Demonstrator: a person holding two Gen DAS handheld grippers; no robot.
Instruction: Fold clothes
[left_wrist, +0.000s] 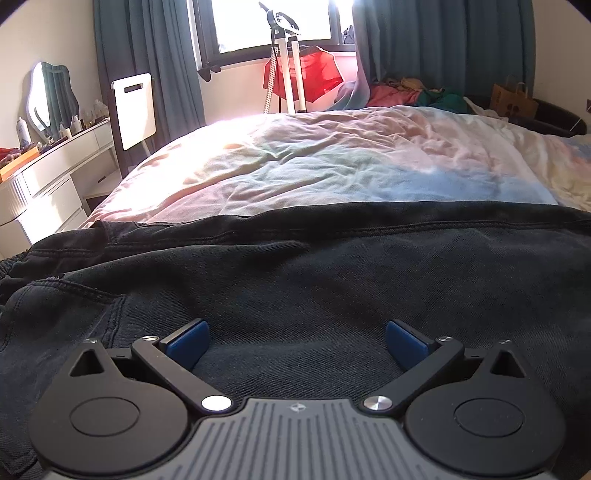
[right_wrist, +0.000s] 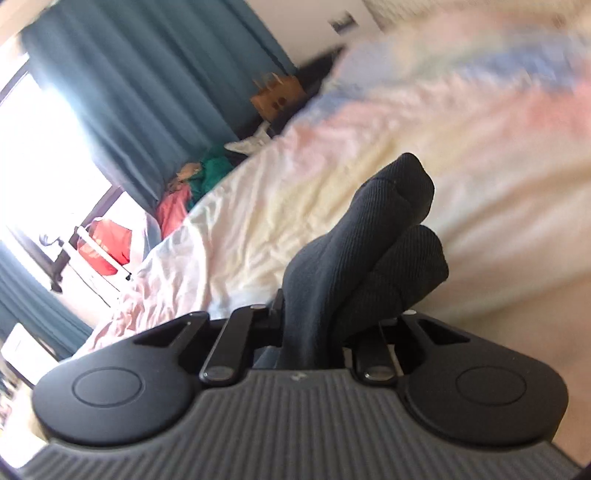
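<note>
Gripping dark fabric roll (right_wrist: 354, 251), pointing forward: right gripper (right_wrist: 314, 325) | left gripper (left_wrist: 297, 343) spread above dark garment (left_wrist: 332, 266)

A garment (left_wrist: 295, 266) is lying on the bed's (left_wrist: 295, 155) near edge. A dresser (left_wrist: 55, 173) is standing left; a window (left_wrist: 273, 22) is sitting behind.

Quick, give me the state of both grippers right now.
Left gripper: open, jaws spread above the black garment, holding nothing.
Right gripper: shut on a bunched fold of dark ribbed fabric, lifted over the bed.
</note>
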